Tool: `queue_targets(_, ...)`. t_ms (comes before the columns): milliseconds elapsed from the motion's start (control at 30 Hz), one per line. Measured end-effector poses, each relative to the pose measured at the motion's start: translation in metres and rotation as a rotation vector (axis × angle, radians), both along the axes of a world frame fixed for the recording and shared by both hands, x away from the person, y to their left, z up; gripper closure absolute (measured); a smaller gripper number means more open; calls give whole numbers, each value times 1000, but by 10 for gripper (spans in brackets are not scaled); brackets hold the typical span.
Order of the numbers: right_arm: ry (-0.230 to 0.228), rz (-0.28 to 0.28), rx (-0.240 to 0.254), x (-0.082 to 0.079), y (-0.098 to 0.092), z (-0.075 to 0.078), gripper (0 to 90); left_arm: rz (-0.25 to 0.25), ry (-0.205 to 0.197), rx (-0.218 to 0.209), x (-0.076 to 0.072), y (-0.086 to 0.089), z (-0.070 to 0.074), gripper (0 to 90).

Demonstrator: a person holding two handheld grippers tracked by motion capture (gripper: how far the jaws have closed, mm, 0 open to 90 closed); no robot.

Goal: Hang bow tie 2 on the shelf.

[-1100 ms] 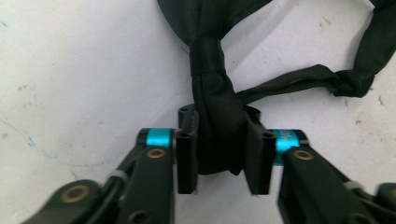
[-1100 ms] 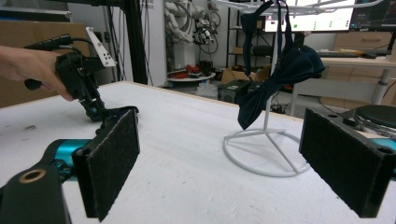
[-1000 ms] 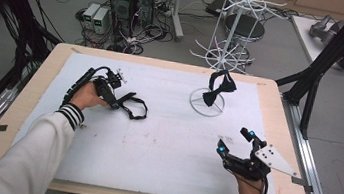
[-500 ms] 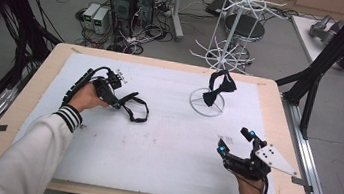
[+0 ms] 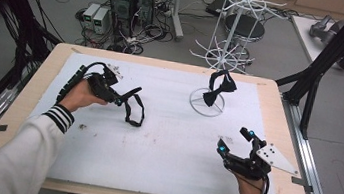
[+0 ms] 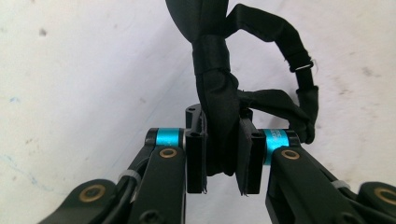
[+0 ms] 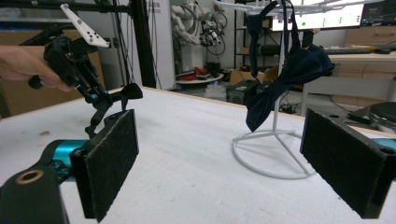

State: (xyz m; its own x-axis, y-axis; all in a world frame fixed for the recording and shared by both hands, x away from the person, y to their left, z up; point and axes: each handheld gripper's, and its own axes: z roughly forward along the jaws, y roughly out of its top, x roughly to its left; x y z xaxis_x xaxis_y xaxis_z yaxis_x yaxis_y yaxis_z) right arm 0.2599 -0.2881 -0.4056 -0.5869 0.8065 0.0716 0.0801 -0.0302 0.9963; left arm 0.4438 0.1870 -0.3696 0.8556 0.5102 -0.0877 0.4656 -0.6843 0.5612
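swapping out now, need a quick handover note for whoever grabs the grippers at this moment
Left gripper: shut on the black bow tie, lifted just off the white mat at its far left; strap loop dangling.
Right gripper: jaws open, holding nothing, low over the mat's near right.
White rack: at the far side, with a second bow tie already hanging on it.
Done: one tie hung, the other picked up.
Left: probably carry the held tie to the rack and hang it.

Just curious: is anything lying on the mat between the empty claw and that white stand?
No. In the high view, only bare white mat lies between the right claw and the stand.
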Motion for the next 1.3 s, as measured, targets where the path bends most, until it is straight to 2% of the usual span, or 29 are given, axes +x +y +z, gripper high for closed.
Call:
queue_targets(133, -4, 15, 24, -1, 0, 4, 109, -25, -25, -44, -7, 2, 9, 762)
queue_targets(333, -11, 46, 12, 0, 4, 15, 109, -52, -52, -83, -14, 5, 19, 762)
queue_targets(467, -24, 78, -21, 3, 9, 22, 109, -74, -67, -116, -20, 4, 24, 762)
queue_targets(767, -22, 129, -34, 9, 20, 31, 110, -160, -78, -172, -30, -2, 32, 761)
queue_targets(800, -27, 137, -38, 9, 21, 32, 110, -155, -73, -194, -32, -4, 32, 762)
queue_targets(967, -29, 167, -39, 12, 25, 38, 110, -202, -89, -217, -37, -8, 36, 760)
queue_targets(1300, -45, 232, -62, 20, 35, 49, 110, -246, -90, -299, -46, -12, 40, 759)
